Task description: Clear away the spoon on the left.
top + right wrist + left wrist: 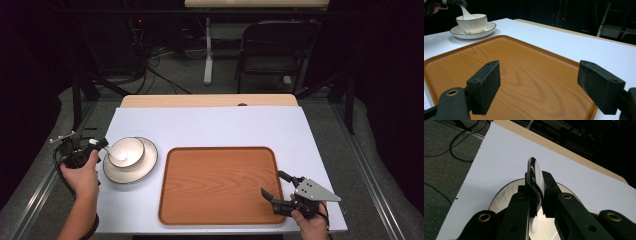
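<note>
High view: left gripper (pixel 98 145) is clamped on a white ceramic spoon (pixel 116 151) whose scoop rests in the bowl (pixel 131 148) just ahead of it; lifting out remains. Right gripper (pixel 276 187) hangs spread, empty, over the wooden tray (pixel 217 185).

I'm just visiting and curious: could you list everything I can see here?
Bowl: one, white, on the saucer, left part of the table.
Saucer: one, white with a dark rim, under the bowl.
Spoon: one, white, held over the bowl.
Tray: one, wood-brown, middle of the table.
Table: one, white top.
Chair: one, black, beyond the table.
Left tool: black, shut on the spoon.
Right tool: black, open, at the tray's right edge.
</note>
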{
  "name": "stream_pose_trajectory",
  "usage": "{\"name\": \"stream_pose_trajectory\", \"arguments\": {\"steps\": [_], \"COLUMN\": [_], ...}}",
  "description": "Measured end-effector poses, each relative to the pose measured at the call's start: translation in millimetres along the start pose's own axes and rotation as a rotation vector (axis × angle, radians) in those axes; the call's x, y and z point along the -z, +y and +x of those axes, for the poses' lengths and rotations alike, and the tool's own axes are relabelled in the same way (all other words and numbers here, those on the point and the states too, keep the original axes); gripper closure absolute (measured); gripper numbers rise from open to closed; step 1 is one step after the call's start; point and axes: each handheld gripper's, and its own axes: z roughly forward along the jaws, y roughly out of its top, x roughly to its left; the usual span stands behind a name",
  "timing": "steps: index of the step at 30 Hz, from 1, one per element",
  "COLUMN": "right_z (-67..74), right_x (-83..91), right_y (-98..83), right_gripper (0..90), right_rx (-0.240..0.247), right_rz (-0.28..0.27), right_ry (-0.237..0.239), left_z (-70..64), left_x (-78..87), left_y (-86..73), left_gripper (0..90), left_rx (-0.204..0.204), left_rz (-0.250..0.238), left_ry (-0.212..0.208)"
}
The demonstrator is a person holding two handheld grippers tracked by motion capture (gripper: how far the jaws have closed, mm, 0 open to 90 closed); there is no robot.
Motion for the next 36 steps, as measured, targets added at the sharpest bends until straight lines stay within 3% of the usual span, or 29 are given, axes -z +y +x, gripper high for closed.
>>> {"name": "stream_pose_trajectory", "arguments": {"steps": [17, 27, 36], "right_z": [-0.8, -0.8, -0.7], "right_x": [1.0, 1.3, 1.3], "right_y": [0.2, 0.5, 0.6], "right_gripper": [18.5, 18.5, 18.5], "right_rx": [0.000, 0.005, 0.006], "right_rz": [0.001, 0.001, 0.001], "right_ry": [-0.004, -0.004, -0.005], "left_z": [-20.6, -40.0, -61.9], "left_x": [17.9, 27.7, 33.9], "left_y": [16.1, 20.8, 19.8], "left_gripper": [85.0, 85.0, 85.0], "left_rx": [-0.088, -0.179, -0.310], "left_rz": [-0.016, 0.004, 0.056], "left_ry": [-0.013, -0.017, -0.005]}}
